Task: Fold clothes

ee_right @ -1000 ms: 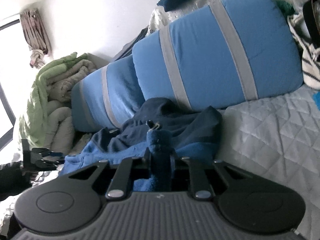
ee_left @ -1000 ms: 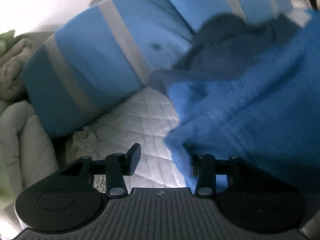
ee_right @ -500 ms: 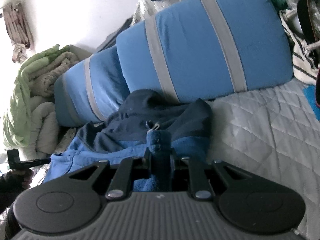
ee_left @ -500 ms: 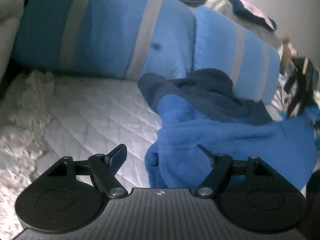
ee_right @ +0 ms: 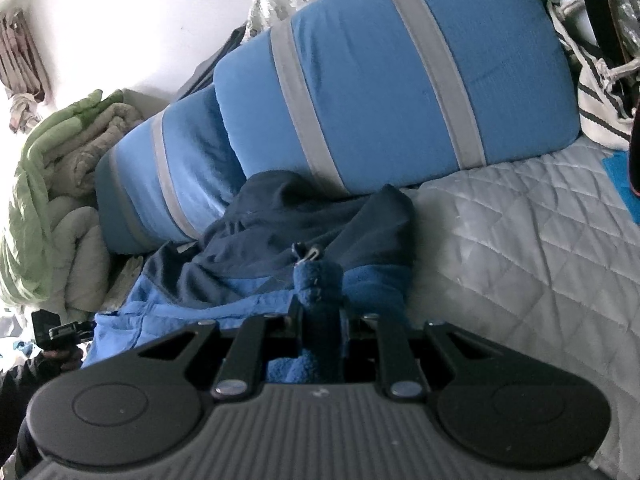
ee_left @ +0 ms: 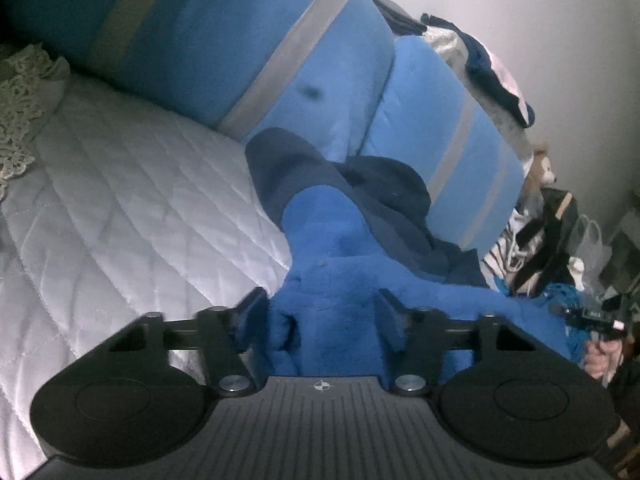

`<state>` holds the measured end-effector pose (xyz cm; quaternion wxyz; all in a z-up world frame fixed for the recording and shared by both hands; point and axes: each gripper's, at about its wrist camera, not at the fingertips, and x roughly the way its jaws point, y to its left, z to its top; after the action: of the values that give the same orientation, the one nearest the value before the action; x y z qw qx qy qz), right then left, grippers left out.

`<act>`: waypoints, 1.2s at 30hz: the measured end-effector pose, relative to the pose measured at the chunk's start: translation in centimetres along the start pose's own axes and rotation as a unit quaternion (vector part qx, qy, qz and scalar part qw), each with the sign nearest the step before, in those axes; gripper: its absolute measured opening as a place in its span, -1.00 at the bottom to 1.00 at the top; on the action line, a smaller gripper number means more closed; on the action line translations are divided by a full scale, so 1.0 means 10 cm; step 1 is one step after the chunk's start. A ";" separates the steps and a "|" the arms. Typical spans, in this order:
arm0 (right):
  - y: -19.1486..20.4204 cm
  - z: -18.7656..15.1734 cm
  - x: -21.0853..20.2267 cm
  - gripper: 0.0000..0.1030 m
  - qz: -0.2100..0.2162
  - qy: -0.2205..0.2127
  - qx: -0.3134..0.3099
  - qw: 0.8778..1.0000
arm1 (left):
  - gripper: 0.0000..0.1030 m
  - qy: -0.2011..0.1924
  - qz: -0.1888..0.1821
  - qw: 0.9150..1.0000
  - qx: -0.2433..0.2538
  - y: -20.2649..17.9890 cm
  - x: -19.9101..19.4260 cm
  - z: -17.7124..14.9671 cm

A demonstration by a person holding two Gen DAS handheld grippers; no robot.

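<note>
Right tool (ee_right: 320,316) pinches the fleece jacket's (ee_right: 256,240) hem — left tool (ee_left: 320,308) wide astride it, collar toward the pillows (ee_right: 380,80).

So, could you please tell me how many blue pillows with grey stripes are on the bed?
2. One big blue grey-striped pillow leans behind the blue fleece jacket; the second blue grey-striped pillow lies beside it, towards the rolled green blanket. Clutter may hide more.

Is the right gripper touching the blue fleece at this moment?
Touching. The right wrist view shows the right gripper with its jaws closed tight on a bunched fold of the blue fleece, cloth pinched between them with no gap.
</note>
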<state>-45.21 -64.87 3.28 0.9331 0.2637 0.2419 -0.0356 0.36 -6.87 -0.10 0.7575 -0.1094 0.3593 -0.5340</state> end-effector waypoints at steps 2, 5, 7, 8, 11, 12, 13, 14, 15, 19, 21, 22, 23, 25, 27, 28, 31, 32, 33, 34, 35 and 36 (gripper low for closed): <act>0.00 -0.01 0.00 -0.66 0.000 -0.006 0.007 1.000 | -0.29 -0.004 0.003 1.000 -0.003 -0.04 -0.06 0.01; 0.02 -0.03 -0.04 -0.66 -0.001 -0.014 0.008 1.000 | -0.57 -0.009 0.011 1.000 0.004 -0.15 -0.17 0.03; 0.04 -0.03 -0.08 -0.66 -0.001 -0.020 0.009 1.000 | -0.59 -0.019 0.019 1.000 0.010 -0.27 -0.28 0.06; 0.06 -0.03 -0.10 -0.67 0.000 -0.021 0.009 1.000 | -0.60 -0.023 0.021 0.999 0.015 -0.34 -0.35 0.07; 0.15 -0.03 -0.20 -0.68 0.003 -0.029 0.003 1.000 | -0.64 -0.037 0.027 0.998 0.034 -0.59 -0.56 0.13; 0.17 -0.03 -0.25 -0.68 0.008 -0.033 0.002 0.999 | -0.65 -0.041 0.030 0.998 0.041 -0.68 -0.64 0.14; 0.20 -0.02 -0.30 -0.68 0.011 -0.037 0.001 0.999 | -0.66 -0.047 0.032 0.997 0.049 -0.78 -0.72 0.15; 0.24 -0.02 -0.36 -0.69 0.015 -0.042 -0.001 0.999 | -0.66 -0.053 0.032 0.997 0.056 -0.88 -0.80 0.16; 0.27 -0.01 -0.42 -0.69 0.020 -0.047 -0.004 0.999 | -0.67 -0.059 0.032 0.996 0.061 -0.97 -0.88 0.16; 0.42 0.00 -0.67 -0.69 0.037 -0.071 -0.015 0.997 | -0.67 -0.083 0.025 0.992 0.087 -1.32 -1.18 0.14; 0.48 0.00 -0.79 -0.70 0.043 -0.083 -0.015 0.995 | -0.68 -0.092 0.020 0.991 0.097 -1.46 -1.30 0.13; 0.50 -0.01 -0.84 -0.71 0.045 -0.090 -0.016 0.995 | -0.68 -0.095 0.017 0.990 0.101 -1.52 -1.36 0.12; 0.52 -0.01 -0.90 -0.72 0.050 -0.095 -0.016 0.994 | -0.68 -0.098 0.014 0.990 0.104 -1.58 -1.41 0.12; 0.57 -0.01 -1.02 -0.74 0.057 -0.106 -0.017 0.993 | -0.69 -0.105 0.013 0.988 0.113 -1.69 -1.50 0.11; 0.62 -0.02 -1.14 -0.74 0.063 -0.118 -0.019 0.991 | -0.70 -0.115 0.011 0.986 0.120 -1.79 -1.60 0.09; 0.65 -0.02 -1.21 -0.75 0.066 -0.124 -0.020 0.990 | -0.70 -0.121 0.009 0.985 0.124 -1.84 -1.66 0.06; 0.75 -0.05 -1.45 -0.75 0.079 -0.138 -0.027 0.987 | -0.71 -0.137 -0.001 0.982 0.134 -1.98 -1.85 -0.05; 0.79 -0.06 -1.54 -0.76 0.083 -0.143 -0.031 0.986 | -0.71 -0.142 -0.004 0.980 0.137 -2.03 -1.92 -0.10; 0.82 -0.08 -1.61 -0.76 0.085 -0.146 -0.033 0.985 | -0.72 -0.146 -0.007 0.979 0.140 -2.07 -1.99 -0.16; 0.84 -0.10 -1.70 -0.76 0.088 -0.149 -0.034 0.984 | -0.72 -0.150 -0.011 0.979 0.140 -2.10 -2.06 -0.23; 0.85 -0.13 -1.78 -0.77 0.091 -0.154 -0.033 0.983 | -0.72 -0.153 -0.013 0.978 0.139 -2.12 -2.13 -0.29; 0.86 -0.15 -1.87 -0.77 0.094 -0.158 -0.033 0.982 | -0.73 -0.156 -0.016 0.978 0.139 -2.15 -2.19 -0.35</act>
<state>-60.67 -57.83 15.04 0.9669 0.2457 0.0665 0.0194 -21.44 4.60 18.53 0.8033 -0.0910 0.1567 -0.5673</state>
